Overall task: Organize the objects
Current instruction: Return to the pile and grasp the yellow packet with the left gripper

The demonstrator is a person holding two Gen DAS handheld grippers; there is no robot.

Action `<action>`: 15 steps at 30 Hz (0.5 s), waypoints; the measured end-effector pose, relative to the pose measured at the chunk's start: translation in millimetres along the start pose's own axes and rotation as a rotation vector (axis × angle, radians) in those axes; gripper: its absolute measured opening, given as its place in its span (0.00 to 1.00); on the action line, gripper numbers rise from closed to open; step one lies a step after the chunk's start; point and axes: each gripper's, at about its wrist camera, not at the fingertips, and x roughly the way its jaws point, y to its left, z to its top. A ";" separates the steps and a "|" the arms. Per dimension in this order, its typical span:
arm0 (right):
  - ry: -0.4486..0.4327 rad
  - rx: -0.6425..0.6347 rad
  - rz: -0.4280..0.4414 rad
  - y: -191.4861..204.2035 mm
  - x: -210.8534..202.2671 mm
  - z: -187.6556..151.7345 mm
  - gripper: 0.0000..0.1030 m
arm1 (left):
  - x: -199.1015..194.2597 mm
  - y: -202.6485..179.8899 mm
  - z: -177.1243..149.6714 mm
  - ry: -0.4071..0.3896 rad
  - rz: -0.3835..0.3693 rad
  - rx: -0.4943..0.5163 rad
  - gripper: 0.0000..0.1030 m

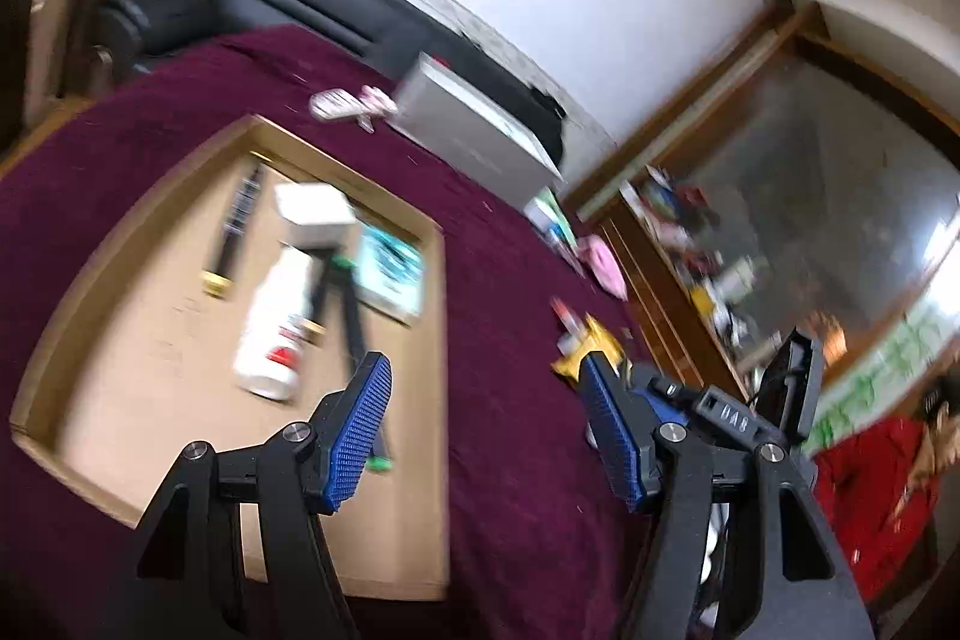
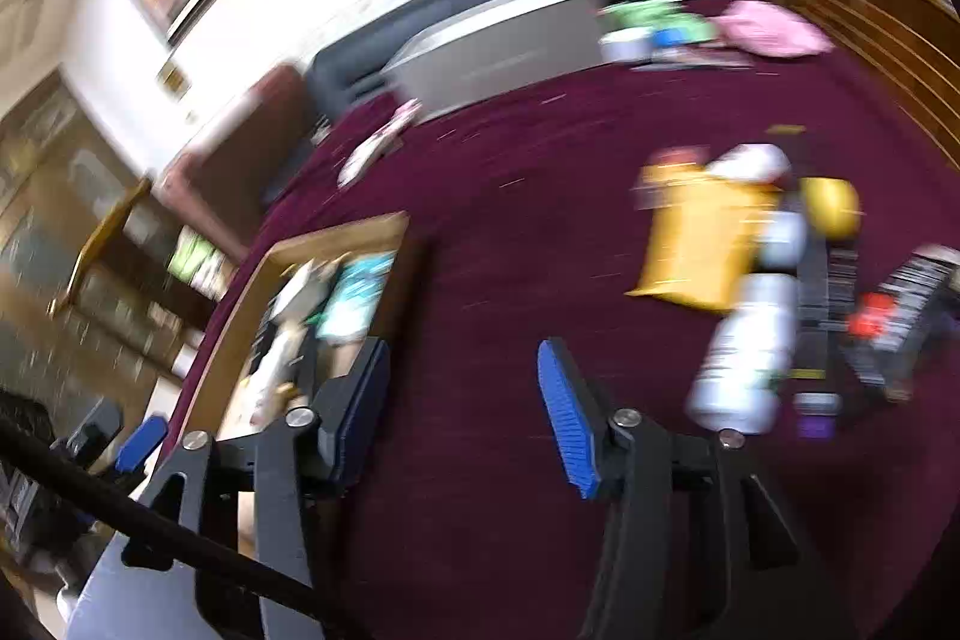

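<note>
A shallow cardboard tray (image 1: 438, 340) lies on the maroon cloth (image 1: 516, 400). In it are a white bottle (image 1: 276, 328), a white box (image 1: 312, 208), a teal packet (image 1: 390, 274), a dark pen-like stick (image 1: 234, 232) and a small black tripod (image 1: 348, 316). My left gripper (image 1: 486, 388) is open and empty above the tray's right edge. My right gripper (image 2: 462, 376) is open and empty over bare cloth, with the tray (image 2: 336, 232) to its left. To its right lie a yellow packet (image 2: 696, 244), a white bottle (image 2: 744, 346), a yellow round thing (image 2: 831, 205) and dark items (image 2: 912, 304).
A grey box (image 1: 474, 130) and a pink-white item (image 1: 348, 103) lie at the cloth's far side. Green and pink things (image 2: 708, 25) lie in the far corner. A wooden cabinet (image 1: 690, 292) borders the cloth. Both views are motion-blurred.
</note>
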 end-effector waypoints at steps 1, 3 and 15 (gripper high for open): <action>-0.010 0.018 -0.014 -12.1 -6.2 1.9 0.52 | 8.3 -6.2 -2.5 0.022 -0.003 0.016 0.57; -0.040 0.080 -0.046 -46.4 -22.3 5.7 0.52 | 32.2 -23.1 -10.6 0.081 0.000 0.051 0.57; -0.117 0.315 -0.027 -161.3 -53.6 9.9 0.52 | 173.6 -127.2 -17.1 0.213 0.059 0.329 0.57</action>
